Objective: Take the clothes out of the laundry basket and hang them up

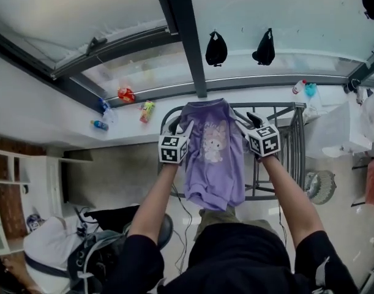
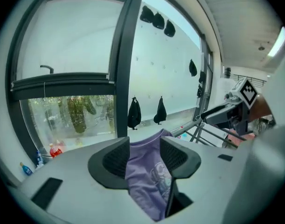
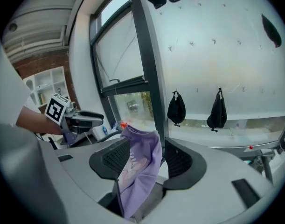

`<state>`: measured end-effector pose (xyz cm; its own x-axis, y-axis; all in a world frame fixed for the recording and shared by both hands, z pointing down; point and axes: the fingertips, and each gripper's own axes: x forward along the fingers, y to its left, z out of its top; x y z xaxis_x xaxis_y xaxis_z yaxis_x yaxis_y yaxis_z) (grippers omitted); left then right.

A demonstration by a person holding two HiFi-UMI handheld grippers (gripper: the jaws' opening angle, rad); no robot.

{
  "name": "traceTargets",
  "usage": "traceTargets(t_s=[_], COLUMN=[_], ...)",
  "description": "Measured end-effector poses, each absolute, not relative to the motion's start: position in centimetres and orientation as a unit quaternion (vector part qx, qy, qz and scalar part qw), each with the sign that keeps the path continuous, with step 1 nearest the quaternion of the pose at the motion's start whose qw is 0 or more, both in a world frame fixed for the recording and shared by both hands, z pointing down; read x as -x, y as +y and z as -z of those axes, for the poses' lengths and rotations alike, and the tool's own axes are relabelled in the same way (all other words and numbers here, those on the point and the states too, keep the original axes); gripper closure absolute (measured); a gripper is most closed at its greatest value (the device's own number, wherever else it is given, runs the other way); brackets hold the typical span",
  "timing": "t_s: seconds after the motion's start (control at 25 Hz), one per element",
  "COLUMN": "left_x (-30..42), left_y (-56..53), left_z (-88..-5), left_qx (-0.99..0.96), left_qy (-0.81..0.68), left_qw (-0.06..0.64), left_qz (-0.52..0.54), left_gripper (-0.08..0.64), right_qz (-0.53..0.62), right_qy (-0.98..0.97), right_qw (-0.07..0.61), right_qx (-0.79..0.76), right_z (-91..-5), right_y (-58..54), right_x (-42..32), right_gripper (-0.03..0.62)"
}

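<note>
A purple T-shirt [image 1: 214, 152] with a cartoon print hangs spread over the top rail of a grey drying rack [image 1: 292, 141] by the window. My left gripper [image 1: 180, 127] is at the shirt's left shoulder and my right gripper [image 1: 246, 121] is at its right shoulder. In the left gripper view the jaws [image 2: 144, 154] stand wide apart with the purple cloth [image 2: 147, 174] hanging loosely between the pads. The right gripper view shows the same: wide jaws [image 3: 144, 155], cloth [image 3: 137, 171] draped between them, with a gap to the right pad. The laundry basket is not in view.
Two black bags [image 1: 216, 49] [image 1: 264, 48] hang on hooks beyond the glass. Bottles [image 1: 147, 110] and a red packet [image 1: 127, 94] lie on the sill. A dark window post [image 1: 187, 35] rises behind the rack. A fan [image 1: 321, 187] stands on the right, and a seated person [image 1: 58, 244] is at lower left.
</note>
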<state>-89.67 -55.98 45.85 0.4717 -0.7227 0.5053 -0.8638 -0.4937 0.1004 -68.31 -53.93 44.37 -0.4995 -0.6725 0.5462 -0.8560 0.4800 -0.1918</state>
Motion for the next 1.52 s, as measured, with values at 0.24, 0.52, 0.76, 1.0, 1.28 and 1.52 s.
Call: traceTargets(t_s=[0.24, 0.52, 0.76, 1.0, 1.28, 1.52], left_x=[83.8, 77.6, 69.1, 57.5, 42.8, 33.0], left_y=[-49.8, -38.8, -26.3, -15.3, -5.1, 2.5], left_z=[-38.2, -32.3, -32.5, -34.1, -34.8, -35.7], left_qx=[-0.868, -0.886, -0.902, -0.927, -0.959, -0.974], left_qy=[-0.454, -0.435, -0.392, -0.330, -0.209, -0.119], left_qw=[0.127, 0.120, 0.160, 0.155, 0.145, 0.124], left_qz=[-0.154, -0.107, -0.078, -0.092, -0.123, -0.146], left_gripper=[0.370, 0.533, 0.549, 0.551, 0.551, 0.550], right_qz=[-0.208, -0.187, -0.172, -0.193, -0.210, -0.216], right_qy=[-0.844, -0.841, -0.817, -0.769, -0.694, -0.620], right_qw=[0.146, 0.075, 0.065, 0.037, 0.019, -0.008], right_qx=[-0.471, -0.502, -0.547, -0.609, -0.688, -0.755], right_z=[-38.4, -32.5, -32.6, -34.4, -35.3, -37.6], right_y=[-46.2, -33.6, -19.6, -5.7, 8.6, 18.6], right_x=[63.1, 54.4, 45.4, 36.4, 27.3, 19.5], right_gripper=[0.408, 0.587, 0.592, 0.592, 0.592, 0.592])
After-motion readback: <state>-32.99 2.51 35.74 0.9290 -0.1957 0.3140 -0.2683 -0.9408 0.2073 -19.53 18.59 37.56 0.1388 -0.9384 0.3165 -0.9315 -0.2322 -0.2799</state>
